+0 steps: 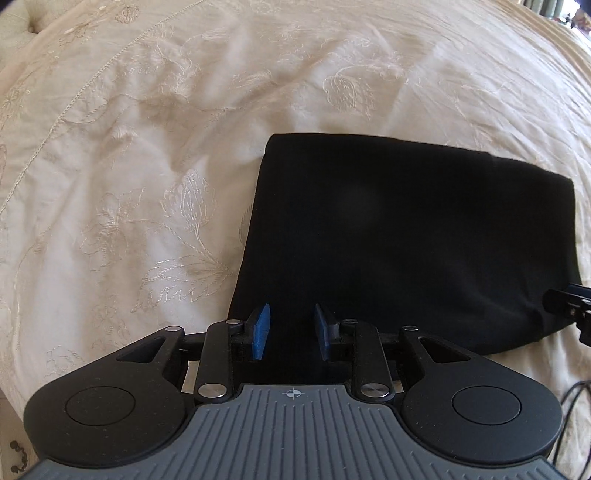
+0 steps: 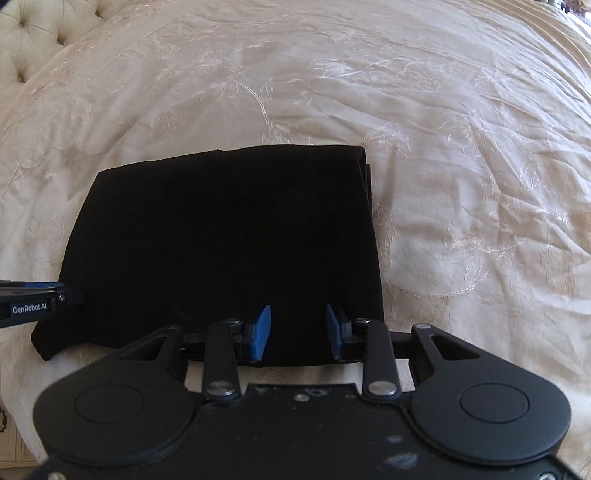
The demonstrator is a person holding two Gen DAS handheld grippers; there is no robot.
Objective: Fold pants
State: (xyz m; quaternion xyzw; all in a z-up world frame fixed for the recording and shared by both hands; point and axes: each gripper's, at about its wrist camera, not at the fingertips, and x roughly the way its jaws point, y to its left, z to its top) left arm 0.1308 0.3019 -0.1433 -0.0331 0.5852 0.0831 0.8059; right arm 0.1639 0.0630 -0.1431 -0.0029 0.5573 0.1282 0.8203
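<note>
The black pants [image 1: 406, 236] lie folded into a compact rectangle on the cream bedspread; they also show in the right wrist view [image 2: 229, 243]. My left gripper [image 1: 291, 330] is open, its blue pads apart over the pants' near left edge, holding nothing. My right gripper [image 2: 299, 332] is open over the pants' near right edge, also empty. The right gripper's tip shows at the right edge of the left wrist view [image 1: 570, 306]. The left gripper's tip shows at the left edge of the right wrist view [image 2: 40, 301].
The embroidered cream bedspread [image 1: 147, 166] stretches all around the pants. A tufted headboard [image 2: 40, 33] stands at the far left. Dark cables [image 1: 572, 398] hang at the near right of the bed.
</note>
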